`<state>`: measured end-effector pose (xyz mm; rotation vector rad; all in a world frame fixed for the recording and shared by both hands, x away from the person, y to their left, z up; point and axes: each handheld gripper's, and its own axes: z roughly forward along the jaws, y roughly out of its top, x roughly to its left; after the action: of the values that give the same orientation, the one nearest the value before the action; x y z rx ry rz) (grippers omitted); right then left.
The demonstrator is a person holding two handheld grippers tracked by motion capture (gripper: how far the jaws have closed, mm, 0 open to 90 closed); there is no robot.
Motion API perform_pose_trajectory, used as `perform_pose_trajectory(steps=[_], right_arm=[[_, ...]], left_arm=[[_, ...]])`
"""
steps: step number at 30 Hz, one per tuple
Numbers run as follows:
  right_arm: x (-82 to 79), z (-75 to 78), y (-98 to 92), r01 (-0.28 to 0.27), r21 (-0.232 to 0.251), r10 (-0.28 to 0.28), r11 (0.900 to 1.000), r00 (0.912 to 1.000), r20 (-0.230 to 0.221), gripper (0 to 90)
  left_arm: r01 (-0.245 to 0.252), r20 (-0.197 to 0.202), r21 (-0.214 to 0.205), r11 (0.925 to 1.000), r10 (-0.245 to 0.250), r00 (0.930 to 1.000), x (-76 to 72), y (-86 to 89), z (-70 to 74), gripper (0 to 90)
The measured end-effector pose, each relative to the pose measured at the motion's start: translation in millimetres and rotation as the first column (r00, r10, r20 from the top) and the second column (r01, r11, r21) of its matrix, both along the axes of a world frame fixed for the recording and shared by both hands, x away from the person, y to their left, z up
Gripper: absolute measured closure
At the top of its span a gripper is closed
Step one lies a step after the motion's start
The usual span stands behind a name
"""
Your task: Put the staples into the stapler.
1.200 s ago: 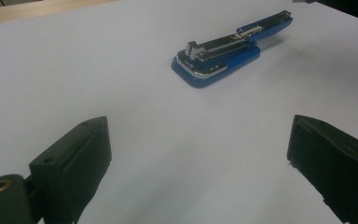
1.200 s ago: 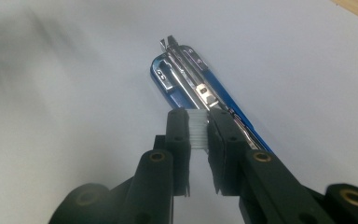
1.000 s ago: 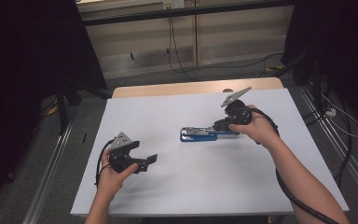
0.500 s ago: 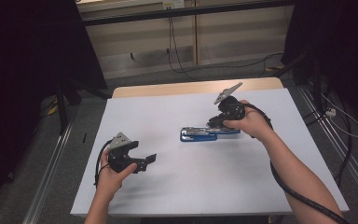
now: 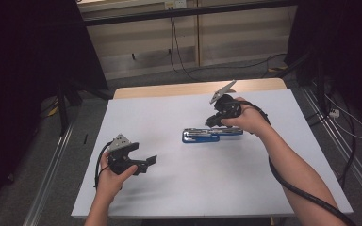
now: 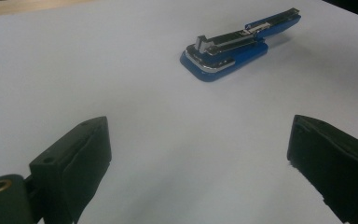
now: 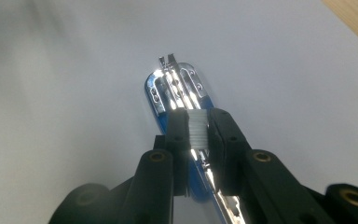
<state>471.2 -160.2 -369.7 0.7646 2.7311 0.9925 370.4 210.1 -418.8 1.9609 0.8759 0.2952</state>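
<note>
Staples, a short silvery strip of them, sit pinched between the right hand-held gripper's pads directly above the open blue stapler, which lies near the middle of the white worktop.

Going from the left: the left hand-held gripper rests low over the near-left part of the worktop, jaws wide apart and holding nothing, pointed toward the stapler and well apart from it. It seems parked there to leave the loading free, or to wait until the stapler needs steadying.

The stapler lies with its top arm swung back, so the bright metal channel faces up; that is likely why it lies open, ready to take the strip.

The right hand-held gripper comes down on it from the right, closed on the staples and lined up lengthwise with the channel, presumably to drop them in.

Whether the strip already touches the channel is hard to tell: the jaws cover the rear of the stapler in the right gripper view, and glare washes out the metal.
</note>
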Motion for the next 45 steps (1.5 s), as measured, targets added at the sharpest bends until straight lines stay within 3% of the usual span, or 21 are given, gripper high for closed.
perform_pose_trajectory(steps=[25, 45], right_arm=[[17.4, -2.6, 15.1, -0.065, -0.014, 0.065, 0.9978, 0.9979, -0.007, 79.5], [26.4, -17.9, 27.1, -0.116, -0.013, 0.116, 0.9932, 0.9931, -0.019, 79.5]], left_arm=[[-0.007, -0.007, 0.003, 1.0000, 0.007, 1.0000, 1.1, 2.6, -2.0, 6.4], [-0.014, -0.010, 0.009, 0.9999, 0.014, 0.9998, 1.3, 5.0, -3.9, 6.4]])
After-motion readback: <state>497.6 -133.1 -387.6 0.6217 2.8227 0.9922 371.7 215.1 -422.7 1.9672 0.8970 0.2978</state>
